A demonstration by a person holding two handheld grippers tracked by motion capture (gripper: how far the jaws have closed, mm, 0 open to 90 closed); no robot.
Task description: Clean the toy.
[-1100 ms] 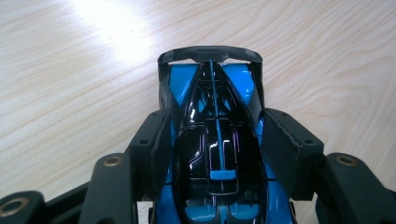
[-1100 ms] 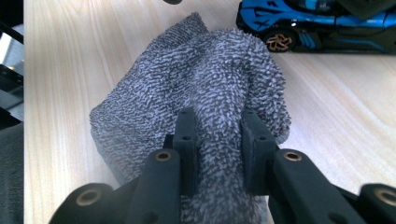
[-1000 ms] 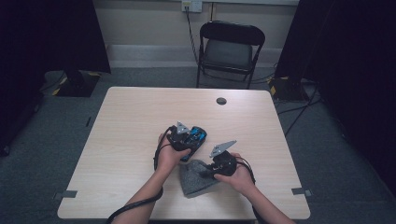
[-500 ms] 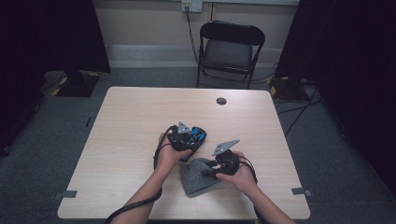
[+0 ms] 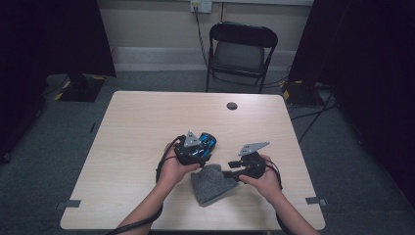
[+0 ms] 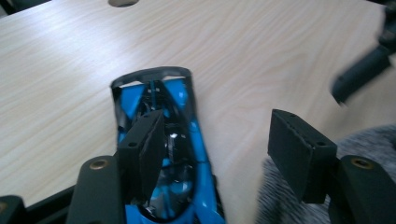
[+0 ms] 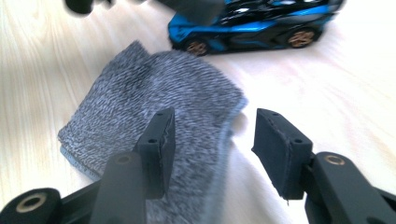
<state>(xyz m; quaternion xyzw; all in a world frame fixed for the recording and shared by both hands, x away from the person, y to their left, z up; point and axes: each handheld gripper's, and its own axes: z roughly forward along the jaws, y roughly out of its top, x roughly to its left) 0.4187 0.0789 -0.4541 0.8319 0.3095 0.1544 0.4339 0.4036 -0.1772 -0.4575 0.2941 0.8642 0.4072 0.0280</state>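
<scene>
On the wooden table (image 5: pixel 132 147), the person's left hand (image 5: pixel 172 169) held the left gripper (image 5: pixel 198 149) near the middle of the near half. Its fingers (image 6: pixel 144 149) stood apart and grasped nothing. They had just been opening wider, and only bare table showed between them. In the left gripper view, the left finger stood in front of the blue toy car (image 6: pixel 161 154), which rested on the table and pointed away from the camera. It is not clear whether that finger touched the car. In the high view the car (image 5: pixel 209 142) lay just beyond this gripper.

A little more to the right, a grey cloth (image 5: pixel 211 182) lay folded and flat on the table, near the front edge, between the two hands. In the right gripper view the cloth (image 7: pixel 154 112) was close to the car (image 7: pixel 252 23), but the two seemed to be slightly apart.

Further right, the right hand (image 5: pixel 264 178) held the right gripper (image 5: pixel 234 172) at the right edge of the cloth. Its fingers (image 7: pixel 159 144) were also released. They had just been opening, and they pressed on nothing. The left finger stood over the cloth, and the right finger stood over bare table beside the edge of the cloth.

At the far side of the table, a small dark round hole (image 5: pixel 232 105) was visible, and behind the table stood a black folding chair (image 5: pixel 242 51).
</scene>
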